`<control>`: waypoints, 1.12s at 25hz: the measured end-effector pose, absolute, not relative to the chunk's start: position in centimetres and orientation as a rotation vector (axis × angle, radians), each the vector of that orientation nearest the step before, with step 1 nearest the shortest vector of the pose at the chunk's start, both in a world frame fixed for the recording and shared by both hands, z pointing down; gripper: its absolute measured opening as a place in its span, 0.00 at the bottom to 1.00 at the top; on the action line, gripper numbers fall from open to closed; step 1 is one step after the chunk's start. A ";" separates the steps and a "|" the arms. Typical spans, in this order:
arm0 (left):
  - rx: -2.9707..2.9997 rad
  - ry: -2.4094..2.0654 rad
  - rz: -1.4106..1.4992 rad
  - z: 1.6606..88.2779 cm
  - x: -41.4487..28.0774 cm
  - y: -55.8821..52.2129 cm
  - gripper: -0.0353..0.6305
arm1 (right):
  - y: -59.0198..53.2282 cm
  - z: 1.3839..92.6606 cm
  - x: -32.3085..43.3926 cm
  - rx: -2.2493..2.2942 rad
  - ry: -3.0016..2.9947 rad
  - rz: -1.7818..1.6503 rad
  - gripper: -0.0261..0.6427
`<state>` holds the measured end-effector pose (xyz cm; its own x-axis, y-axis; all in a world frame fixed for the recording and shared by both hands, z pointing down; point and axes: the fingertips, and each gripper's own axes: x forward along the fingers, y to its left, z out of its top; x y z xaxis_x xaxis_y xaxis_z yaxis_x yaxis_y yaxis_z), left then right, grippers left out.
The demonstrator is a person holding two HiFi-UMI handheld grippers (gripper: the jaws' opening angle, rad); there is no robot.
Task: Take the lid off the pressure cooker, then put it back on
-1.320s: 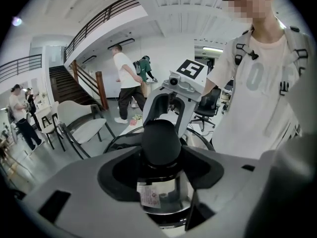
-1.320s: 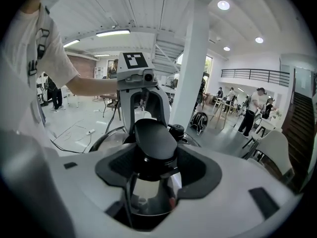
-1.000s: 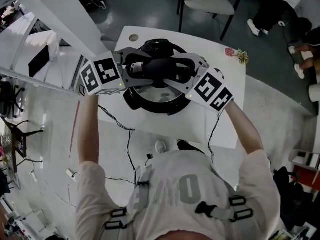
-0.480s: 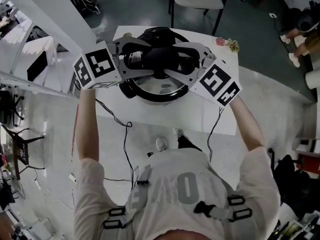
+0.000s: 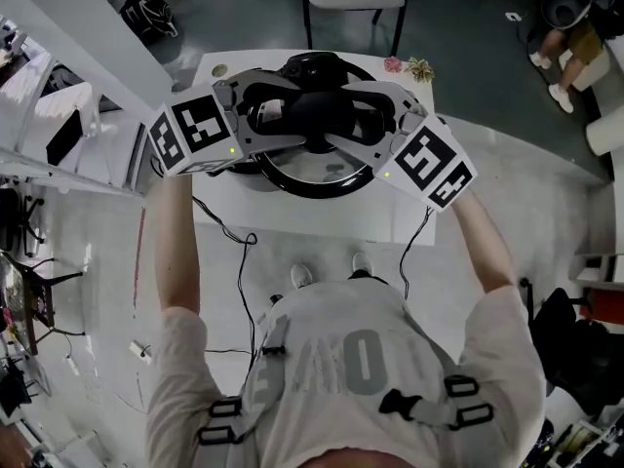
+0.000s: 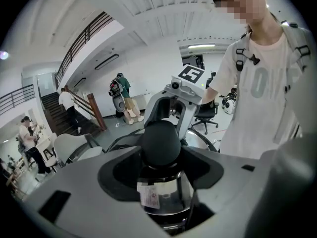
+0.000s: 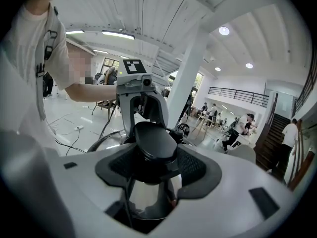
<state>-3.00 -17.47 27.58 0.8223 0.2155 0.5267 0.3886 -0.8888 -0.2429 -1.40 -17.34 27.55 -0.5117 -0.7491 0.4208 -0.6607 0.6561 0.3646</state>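
Clamping the lid's [image 5: 314,171] black handle [image 5: 317,108] from opposite sides, left gripper [image 5: 291,117] and right gripper [image 5: 345,119] tilt downward; the lid's sticker [image 6: 150,195] is illegible.

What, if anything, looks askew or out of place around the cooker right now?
Nothing stands out. The left gripper and right gripper clamp the lid handle from opposite sides, the lid looks centred over the pressure cooker, and nothing is spilled on the table.

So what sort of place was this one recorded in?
Probably a big open-plan workspace or lab hall: a staircase up to a railed mezzanine, an office chair, and people around tables beyond.
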 end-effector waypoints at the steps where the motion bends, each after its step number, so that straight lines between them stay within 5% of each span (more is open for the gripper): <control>1: -2.663 -0.449 -0.712 27.7 -1.6 -16.2 0.44 | -16.0 27.6 0.0 1.086 -2.319 -0.215 0.43; 10: -2.670 -0.411 -0.749 30.8 11.6 -5.7 0.44 | -5.5 30.4 13.1 1.048 -2.319 -0.217 0.43; 28: -2.675 -0.463 -0.962 40.6 16.6 -3.3 0.44 | -3.2 40.2 18.2 1.000 -2.371 -0.014 0.43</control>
<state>16.56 -3.28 40.63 0.7299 0.2073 0.6514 0.3800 -0.9152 -0.1345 18.19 -3.17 40.25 -0.5647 -0.6630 0.4914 -0.6570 0.7216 0.2185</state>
